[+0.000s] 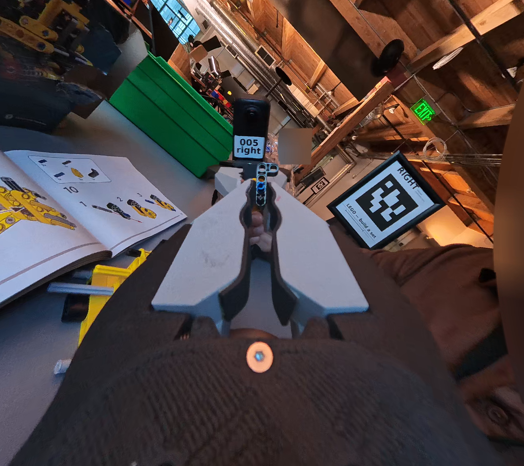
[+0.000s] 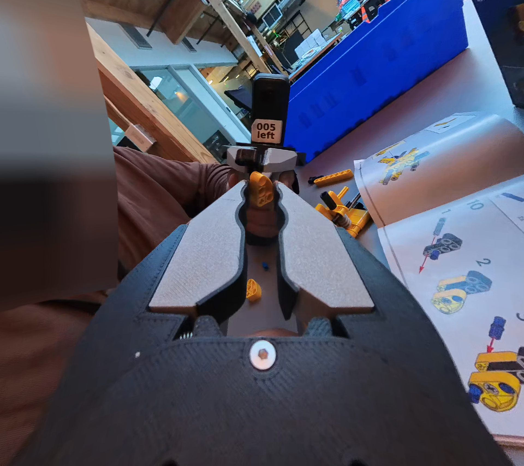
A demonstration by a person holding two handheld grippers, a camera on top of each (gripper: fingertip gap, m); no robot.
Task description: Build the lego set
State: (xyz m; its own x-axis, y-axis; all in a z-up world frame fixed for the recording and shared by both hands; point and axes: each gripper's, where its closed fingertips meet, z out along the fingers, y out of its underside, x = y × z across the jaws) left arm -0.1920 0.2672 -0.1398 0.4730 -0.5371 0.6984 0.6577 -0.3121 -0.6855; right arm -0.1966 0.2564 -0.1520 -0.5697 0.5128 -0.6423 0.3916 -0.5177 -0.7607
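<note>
Two small parts are in hand, one per gripper, held up facing each other above the table. Left gripper [image 1: 259, 191], centre of the left wrist view: fingers nearly closed, clamped on a dark T-shaped beam [image 1: 262, 183] carrying a blue pin [image 1: 259, 188]. Right gripper [image 2: 261, 191], centre of the right wrist view: fingers likewise nearly closed, pinching a yellow curved piece [image 2: 261, 188] with holes along it.

Judged step: the small sub-assembly drawn on the open instruction booklet [image 1: 93, 214], left of the left wrist view, where yellow pieces join a dark beam through a blue pin. Not yet mated; the parts look apart.

Next move, as I judge it: line up a hole in the yellow piece with the blue pin, bring the two grippers squarely together, and press without letting either part twist in its grip.

A second yellow curved piece [image 2: 253, 289] and a loose blue pin [image 2: 265, 265] lie on the table [image 2: 425, 100] below the right gripper. A partly built yellow assembly [image 2: 344, 214] rests right of centre, beside the booklet.
</note>
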